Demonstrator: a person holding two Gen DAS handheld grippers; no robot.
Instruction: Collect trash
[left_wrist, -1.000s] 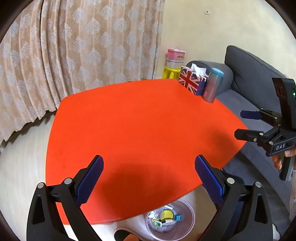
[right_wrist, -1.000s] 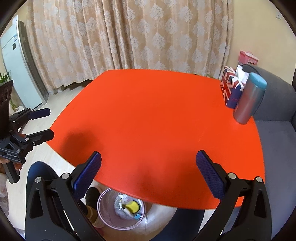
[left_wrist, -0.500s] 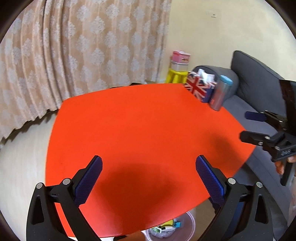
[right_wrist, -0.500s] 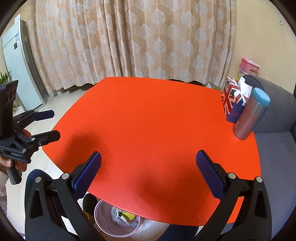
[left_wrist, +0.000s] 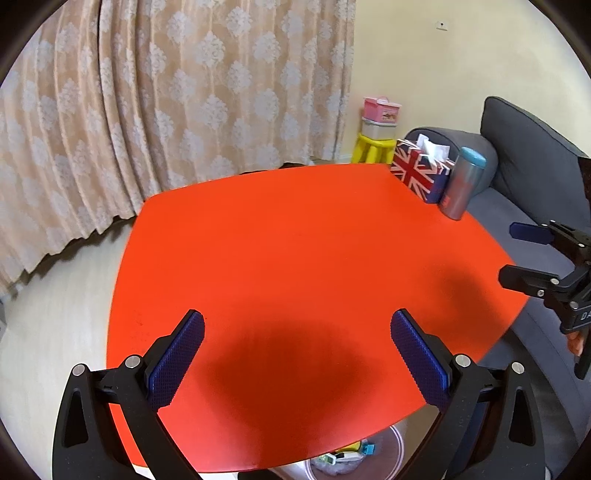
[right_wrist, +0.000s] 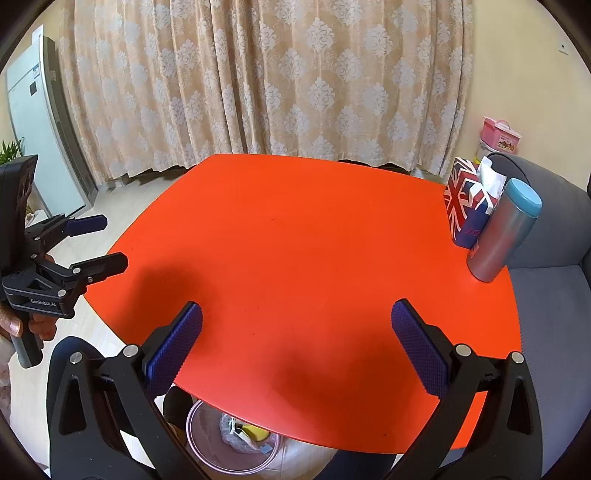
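My left hand-held gripper (left_wrist: 295, 363) and right hand-held gripper (right_wrist: 297, 356) hang spread over the orange desk (left_wrist: 295, 240); curtain (right_wrist: 277, 81) fills the frame's top.

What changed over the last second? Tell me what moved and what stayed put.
Both grippers rose and drew back: the clear plastic trash bin under the near edge of the orange table slid mostly out of sight in each wrist view. The left gripper and right gripper stayed open and empty; nothing was grabbed or released. The Union Jack tissue box and silver tumbler with teal lid did not move.
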